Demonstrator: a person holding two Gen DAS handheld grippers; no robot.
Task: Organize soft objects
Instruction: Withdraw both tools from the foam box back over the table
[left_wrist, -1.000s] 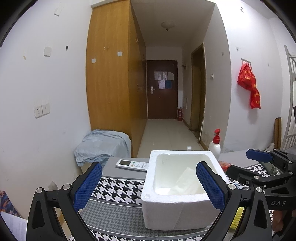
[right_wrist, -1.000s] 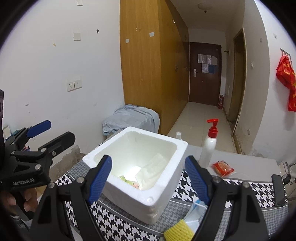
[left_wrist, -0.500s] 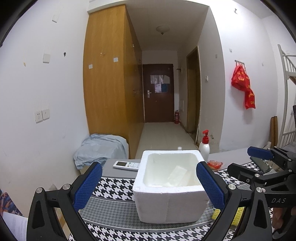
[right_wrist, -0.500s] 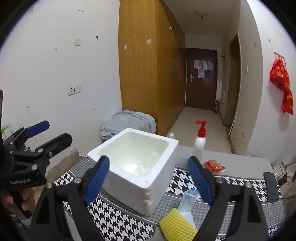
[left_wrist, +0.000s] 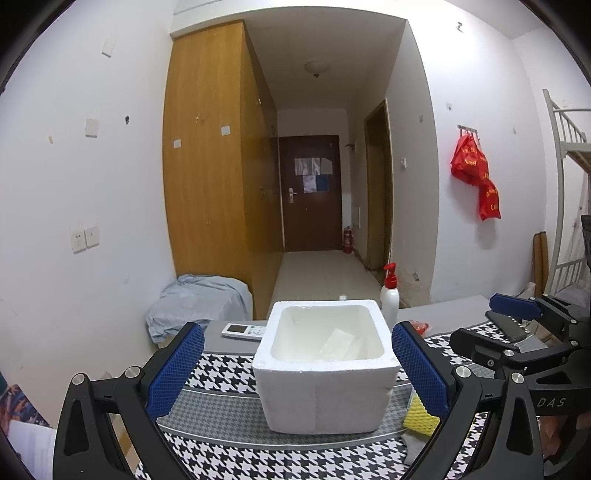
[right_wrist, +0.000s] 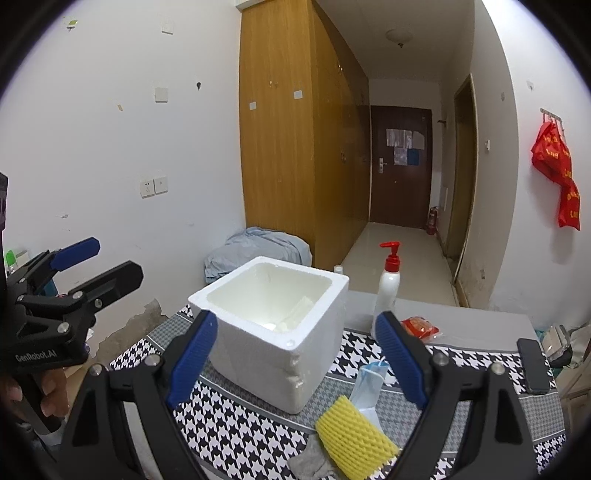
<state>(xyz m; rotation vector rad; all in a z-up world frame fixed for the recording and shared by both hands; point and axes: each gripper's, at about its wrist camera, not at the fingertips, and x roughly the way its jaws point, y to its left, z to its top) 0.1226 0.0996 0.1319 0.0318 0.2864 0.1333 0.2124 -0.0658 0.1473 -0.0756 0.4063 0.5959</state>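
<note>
A white foam box (left_wrist: 325, 384) (right_wrist: 273, 332) stands open-topped on the houndstooth table cloth (right_wrist: 236, 435), with a white packet (left_wrist: 338, 343) lying inside. My left gripper (left_wrist: 295, 328) is open, short of the box, with nothing between its blue pads. My right gripper (right_wrist: 295, 317) is also open and empty, back from the box's near corner. A yellow foam net (right_wrist: 354, 439), a blue face mask (right_wrist: 369, 384) and a grey rag (right_wrist: 314, 461) lie on the cloth below the right gripper. Each gripper shows in the other's view: right gripper (left_wrist: 491, 323), left gripper (right_wrist: 107, 258).
Behind the box stand a white pump bottle (right_wrist: 388, 288) with a red top and a red snack packet (right_wrist: 421, 326). A black phone (right_wrist: 532, 365) lies at the right edge, a white remote (left_wrist: 243, 330) at the back left. A grey-blue bundle (left_wrist: 199, 306) sits on the floor beyond.
Both grippers have drawn back from the foam box, which now looks smaller and farther off. The yellow net, mask and rag have come fully into the right wrist view.
</note>
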